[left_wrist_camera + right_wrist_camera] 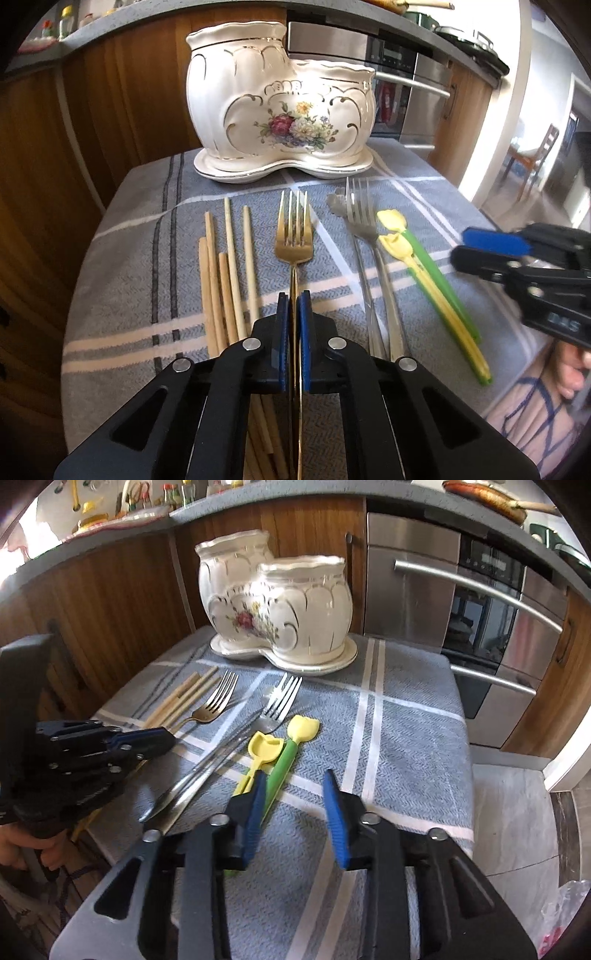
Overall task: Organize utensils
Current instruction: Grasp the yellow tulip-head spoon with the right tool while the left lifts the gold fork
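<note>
Gold-toned fork (293,236) lies at centre frame in the left wrist view, tines toward the top, on a grey striped cloth (129,288). Its handle runs between the blue pads of the left gripper (294,299), which are clenched on it. Wooden chopsticks (229,280) lie just left of the fork; two silver forks (364,236) lie to its right, with a yellow spatula (397,247) and a green-handled spatula (439,273) beyond them. A white ceramic holder (280,107) with a floral print, in two compartments of unequal height, stands on its saucer at upper centre. In the right wrist view the right gripper (293,775) stands parted, with nothing between its pads; the left pad overlaps the green-handled spatula, contact undetermined. No earlier frame bears on jaw movement.
</note>
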Demonstrator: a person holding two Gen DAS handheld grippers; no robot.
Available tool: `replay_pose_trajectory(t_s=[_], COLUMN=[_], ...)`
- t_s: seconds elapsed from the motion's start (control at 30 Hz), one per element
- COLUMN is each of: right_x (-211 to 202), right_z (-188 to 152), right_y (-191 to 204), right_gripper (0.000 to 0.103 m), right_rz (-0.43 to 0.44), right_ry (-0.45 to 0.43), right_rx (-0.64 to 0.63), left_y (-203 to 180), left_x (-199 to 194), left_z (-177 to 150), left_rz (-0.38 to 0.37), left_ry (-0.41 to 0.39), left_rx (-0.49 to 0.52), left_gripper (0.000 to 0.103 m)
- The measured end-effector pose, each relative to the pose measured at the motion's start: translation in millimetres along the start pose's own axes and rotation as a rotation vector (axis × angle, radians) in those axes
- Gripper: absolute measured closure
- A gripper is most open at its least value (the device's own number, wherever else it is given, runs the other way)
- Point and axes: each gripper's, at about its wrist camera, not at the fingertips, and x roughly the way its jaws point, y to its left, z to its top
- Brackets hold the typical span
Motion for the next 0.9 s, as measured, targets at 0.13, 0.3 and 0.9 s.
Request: replay_pose_trajectory(t_s=[0.13, 0.3, 0.9], right_x=[13.3, 24.5, 36.5], right_z=[5.5, 12.5, 31.5], right_y=[0.8, 4.0, -6.1], right_gripper=[0.077, 0.077, 0.093], right_rz=[0.051, 0.044, 0.019], right_ry=[0.061, 0.102, 0.262], right_rx=[0.016, 0.007, -0.126], left_y=[0.7, 1.2, -0.2], left_x=[-1.0, -1.1, 4.7], left_z=[-2.0, -1.7, 5.2], left_rz=[-0.016, -0.028, -0.036], left_ry=[-0.012, -0.012, 0.009], left_rx=[-0.003, -0.004, 0.005], left_gripper=[0.097, 0.097, 0.096])
